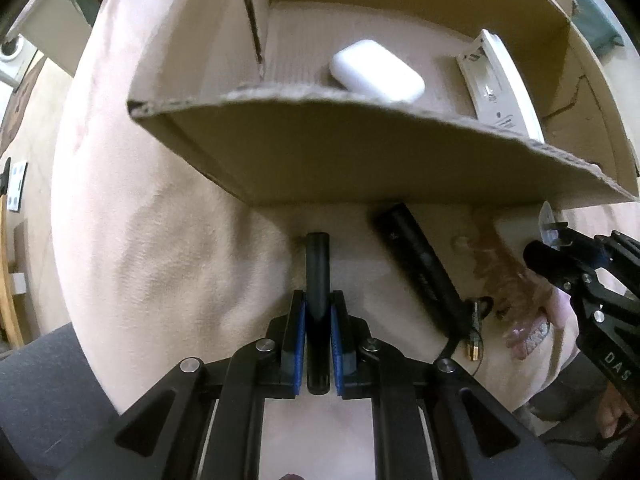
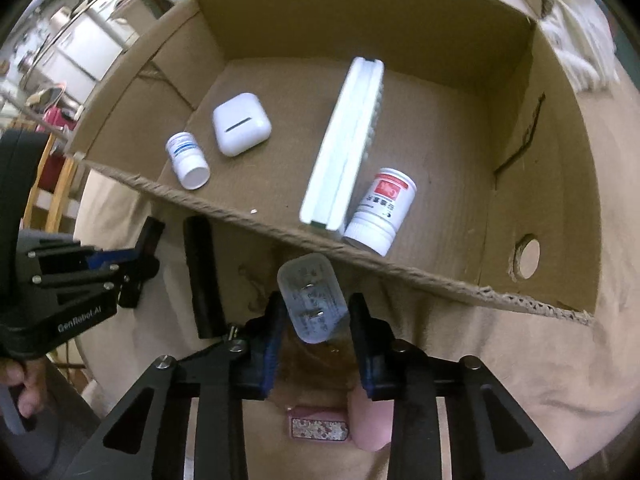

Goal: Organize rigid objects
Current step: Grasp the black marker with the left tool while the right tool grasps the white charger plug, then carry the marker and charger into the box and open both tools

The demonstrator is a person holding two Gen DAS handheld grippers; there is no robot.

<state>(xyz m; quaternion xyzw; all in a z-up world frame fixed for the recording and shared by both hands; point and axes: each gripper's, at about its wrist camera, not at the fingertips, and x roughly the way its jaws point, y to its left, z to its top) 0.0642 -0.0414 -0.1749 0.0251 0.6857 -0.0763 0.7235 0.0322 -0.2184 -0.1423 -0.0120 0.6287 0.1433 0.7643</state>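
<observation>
Left gripper (image 1: 318, 312) clamped on a slim black cylinder (image 1: 317, 276), held just short of the cardboard box (image 1: 320, 160) wall. Right gripper (image 2: 316, 312): clear plug adapter (image 2: 312, 298) between the jaws, prongs facing the camera; pad contact unclear. Readable: "GenRobot.AI" and "DAS" on gripper bodies (bottle print illegible). In box: white earbud case (image 2: 240, 124), small white bottle (image 2: 187, 160), red-labelled bottle (image 2: 380, 210), long white device (image 2: 344, 144). Black bar (image 2: 204, 276) lies on tan cloth (image 1: 140, 240) outside.
</observation>
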